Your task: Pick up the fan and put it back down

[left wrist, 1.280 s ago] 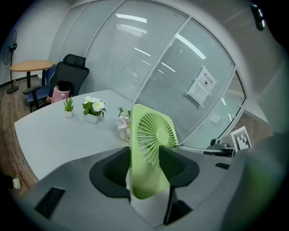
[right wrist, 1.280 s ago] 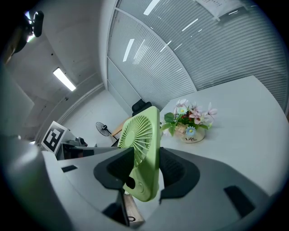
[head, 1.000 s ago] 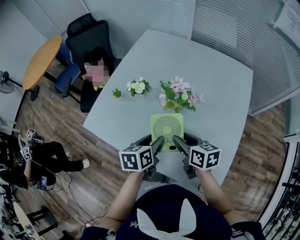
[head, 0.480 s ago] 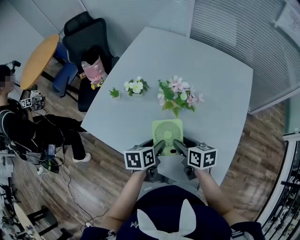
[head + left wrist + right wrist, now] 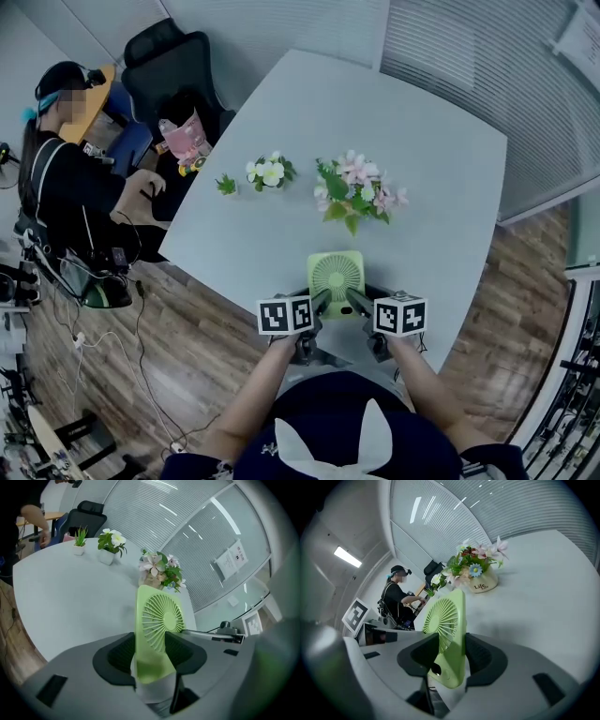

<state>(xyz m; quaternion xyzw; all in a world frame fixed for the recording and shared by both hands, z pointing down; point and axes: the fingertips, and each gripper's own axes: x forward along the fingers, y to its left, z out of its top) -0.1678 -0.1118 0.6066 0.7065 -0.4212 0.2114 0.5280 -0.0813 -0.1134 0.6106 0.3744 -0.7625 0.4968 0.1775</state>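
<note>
together, left hand-held gripper [image 5: 319, 302] and right hand-held gripper [image 5: 358, 302] clamp the green fan [image 5: 336, 274].

The lower edge of the fan [image 5: 337, 273] is being covered by the left gripper [image 5: 321, 300] and the right gripper [image 5: 355, 300] near the table's [image 5: 441, 187] front edge; its footing is being hidden.

Just beyond the green fan [image 5: 336, 274], near the grey table's [image 5: 441, 187] front edge, the way ahead is blocked by a potted pink bouquet [image 5: 358, 194]. Further left, a white-flowered pot [image 5: 270, 172] and a tiny green plant [image 5: 226, 185] are set. Bare surface is left to the right and beyond.
</note>
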